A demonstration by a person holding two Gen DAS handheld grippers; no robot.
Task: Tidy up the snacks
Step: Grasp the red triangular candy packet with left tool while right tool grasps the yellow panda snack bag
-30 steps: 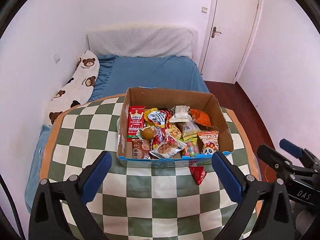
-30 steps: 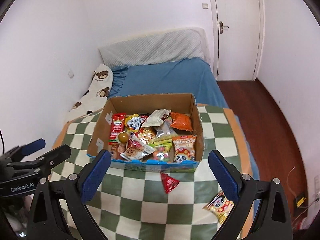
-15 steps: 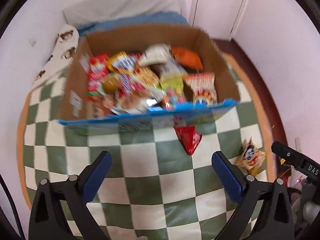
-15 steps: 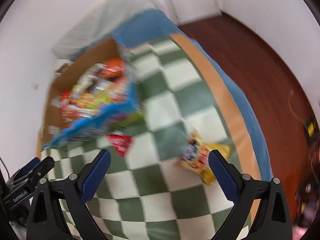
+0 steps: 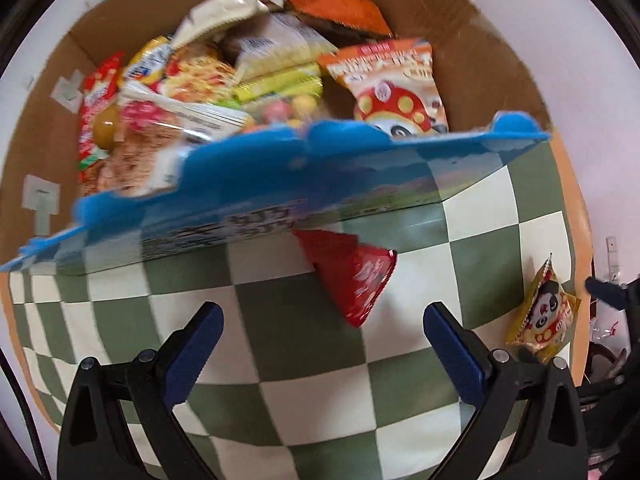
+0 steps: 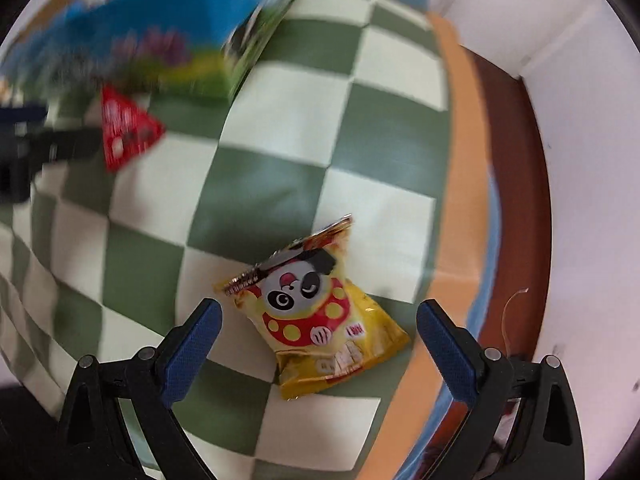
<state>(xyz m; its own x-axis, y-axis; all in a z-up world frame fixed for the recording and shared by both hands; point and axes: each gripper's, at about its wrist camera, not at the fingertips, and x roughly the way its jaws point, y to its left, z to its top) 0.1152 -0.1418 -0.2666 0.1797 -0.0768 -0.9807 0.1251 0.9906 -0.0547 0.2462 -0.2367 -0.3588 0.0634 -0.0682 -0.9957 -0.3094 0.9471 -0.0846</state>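
Observation:
A cardboard box [image 5: 496, 60] with a blue front flap holds several snack packets. In front of it a red triangular packet [image 5: 352, 276] lies on the green-and-white checked tablecloth [image 5: 288, 320]. My left gripper [image 5: 320, 328] hangs open just short of that packet. A yellow panda packet [image 6: 320, 316] lies near the table's right edge; my right gripper [image 6: 316, 324] is open around it, one finger on each side, apart from it. In the left wrist view the panda packet [image 5: 544, 312] sits far right. The red packet [image 6: 124, 132] shows blurred in the right wrist view.
The round table's orange rim [image 6: 456, 200] runs close to the right of the panda packet, with brown floor [image 6: 508, 184] below. The box flap [image 5: 280, 176] overhangs the red packet's far end. The other gripper [image 6: 36, 148] appears at the left edge of the right wrist view.
Both grippers have dropped forward toward the table. The left closed in on the red packet; the right swung right and down until the panda packet lies between its fingers.

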